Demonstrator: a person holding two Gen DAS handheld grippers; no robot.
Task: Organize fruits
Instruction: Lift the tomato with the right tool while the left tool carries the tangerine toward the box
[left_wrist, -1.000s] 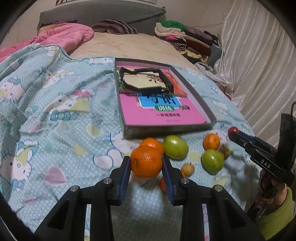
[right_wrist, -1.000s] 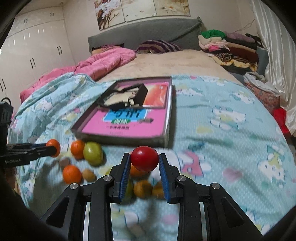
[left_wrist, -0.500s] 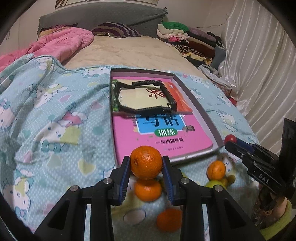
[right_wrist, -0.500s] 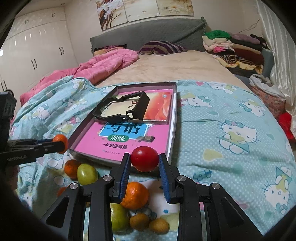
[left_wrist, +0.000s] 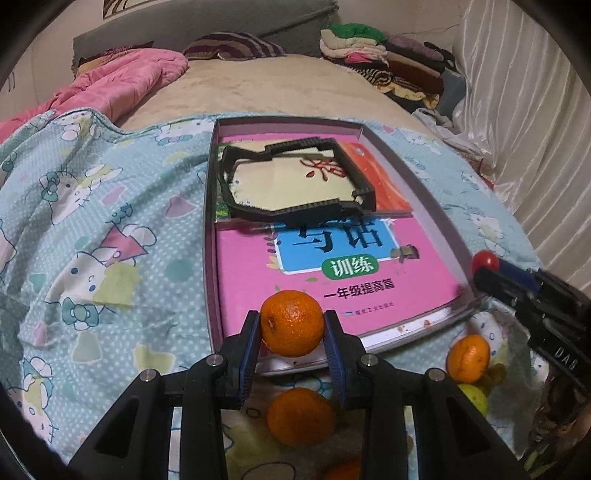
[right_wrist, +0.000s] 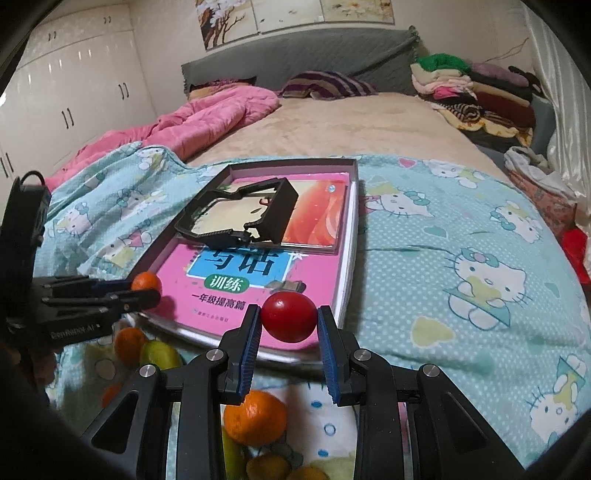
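- While both grippers carry fruit, the shallow box (left_wrist: 424, 192) holds none yet: the left gripper (left_wrist: 292, 345) clamps a mandarin (left_wrist: 291, 322) over the box's near edge.
- The right gripper (right_wrist: 287, 341) clamps a red tomato (right_wrist: 289, 316) over that same edge.
- Several mandarins (left_wrist: 467, 357) and green fruits (right_wrist: 159, 353) remain on the bedsheet (left_wrist: 110, 240) just before the box.

We saw dim, warm indoor light; strong fisheye bending and black vignette at edges; glare on the wardrobe (right_wrist: 74, 96); slight softness near the rims.
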